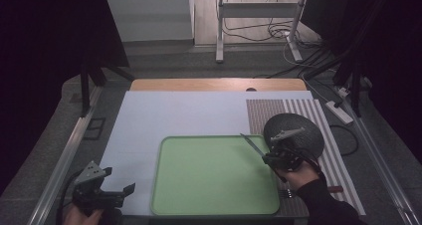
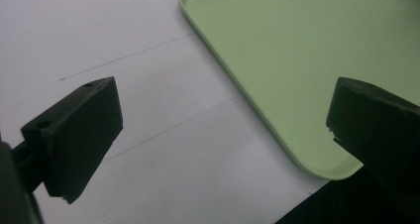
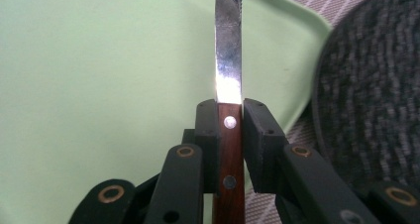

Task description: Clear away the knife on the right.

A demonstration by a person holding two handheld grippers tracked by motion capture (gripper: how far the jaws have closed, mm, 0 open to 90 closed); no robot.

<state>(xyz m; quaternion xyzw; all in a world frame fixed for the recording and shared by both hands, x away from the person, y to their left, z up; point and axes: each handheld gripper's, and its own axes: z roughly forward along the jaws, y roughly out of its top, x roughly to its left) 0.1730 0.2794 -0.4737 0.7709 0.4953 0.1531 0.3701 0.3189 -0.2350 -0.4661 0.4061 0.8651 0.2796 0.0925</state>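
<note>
White sheeting covers the counter, with a striped mat along its right edge. A knife with a wooden handle is clenched in the right hand-held gripper, jaws pressed on the handle just below the blade; the blade points out over the right edge of the green tray, above its upper right corner. The tray lies bare near the counter's front edge. Just right of it, a dark round mat rests on the striped mat. The left hand-held gripper hovers released, jaws wide apart, by the counter's front left corner, beside the tray's corner. The knife tip is cut off in the right gripper view.
</note>
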